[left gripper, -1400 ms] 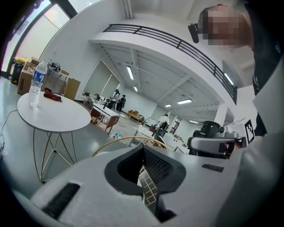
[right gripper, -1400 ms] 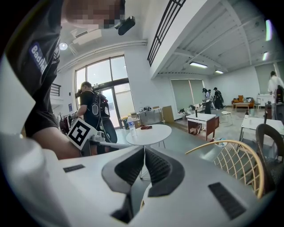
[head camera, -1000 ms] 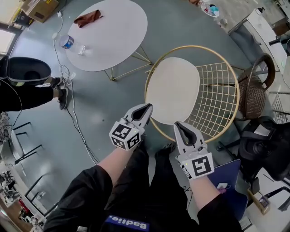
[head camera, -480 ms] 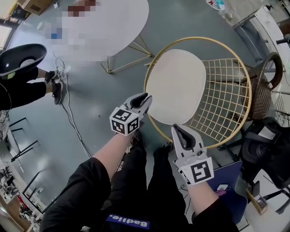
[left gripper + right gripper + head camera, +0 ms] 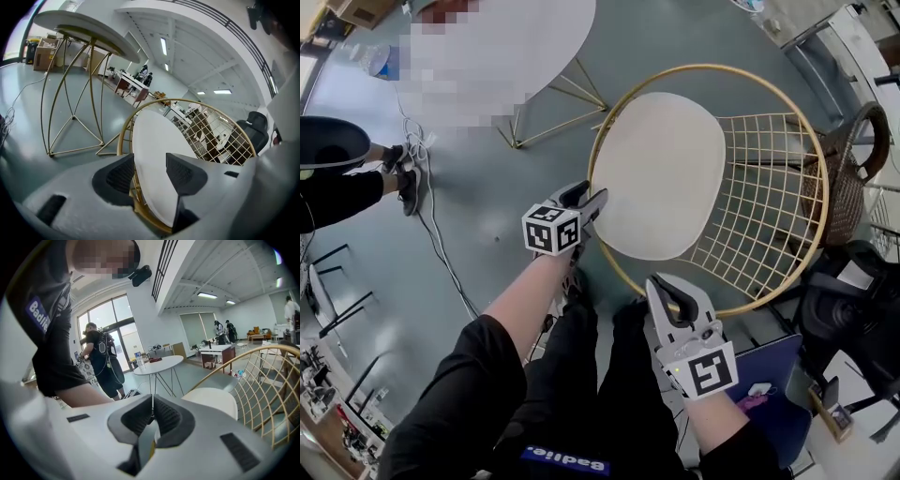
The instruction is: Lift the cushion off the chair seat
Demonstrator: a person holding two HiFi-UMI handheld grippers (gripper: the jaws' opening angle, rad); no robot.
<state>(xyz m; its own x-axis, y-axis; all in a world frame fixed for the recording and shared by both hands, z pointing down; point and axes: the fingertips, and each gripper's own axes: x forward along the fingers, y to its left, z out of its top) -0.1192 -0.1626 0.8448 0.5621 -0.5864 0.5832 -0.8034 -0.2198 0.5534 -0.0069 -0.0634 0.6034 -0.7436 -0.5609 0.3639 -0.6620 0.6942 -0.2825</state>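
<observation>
Grey floor [image 5: 487,141] surrounds the chair [image 5: 759,197]. Left claw [image 5: 587,199], jaws just opened wide, straddles the cushion [image 5: 661,178] edge and rim [image 5: 123,140] together; closing could pinch the rim too. Right claw [image 5: 661,287] is closed, empty.

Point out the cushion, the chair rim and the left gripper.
cushion [image 5: 661,173]: head view, centre of its top.
chair rim [image 5: 123,135]: left gripper view, gold ring beside cushion.
left gripper [image 5: 589,198]: head view, midway between fingertips; jaws have just been opening, cushion edge between them.
</observation>
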